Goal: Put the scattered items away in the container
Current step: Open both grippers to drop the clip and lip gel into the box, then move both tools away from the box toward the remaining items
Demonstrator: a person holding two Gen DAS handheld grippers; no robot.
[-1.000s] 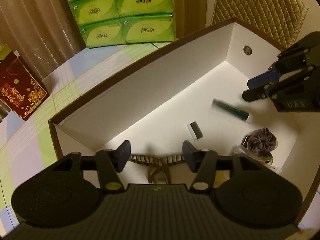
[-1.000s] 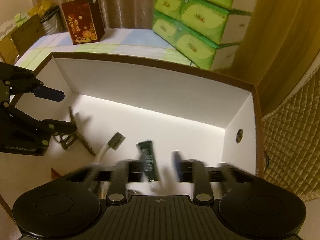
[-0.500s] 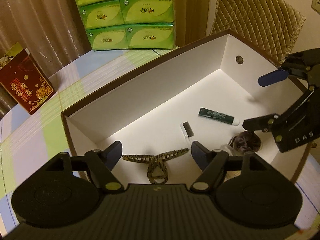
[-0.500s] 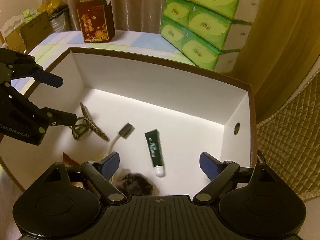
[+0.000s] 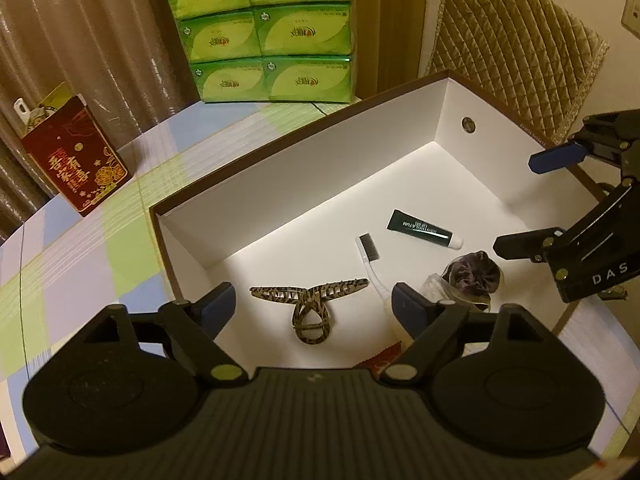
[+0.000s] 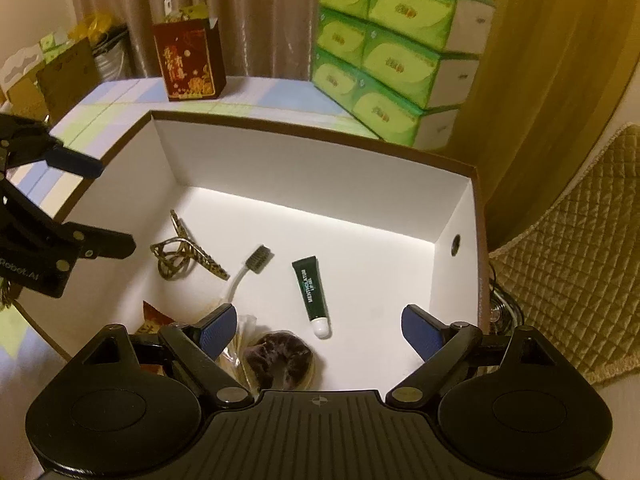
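From the left wrist view, the left gripper (image 5: pixel 312 306) hangs over the near end of the white box (image 5: pixel 304 168). Its jaws are opening wide, with nothing pinched. The hair claw (image 5: pixel 308 304) lies flat on the box floor, under the gap between the fingers. Deeper in the box lie the toothbrush (image 5: pixel 370 258) and the green tube (image 5: pixel 424 230), apart from each other. The dark scrunchie (image 5: pixel 474 274) sits by the near wall of the box. From the right wrist view, the right gripper (image 6: pixel 322 326) hangs over the same box, fingers spread wide and holding nothing. The tube lies on the box floor between them, and the scrunchie sits just below.
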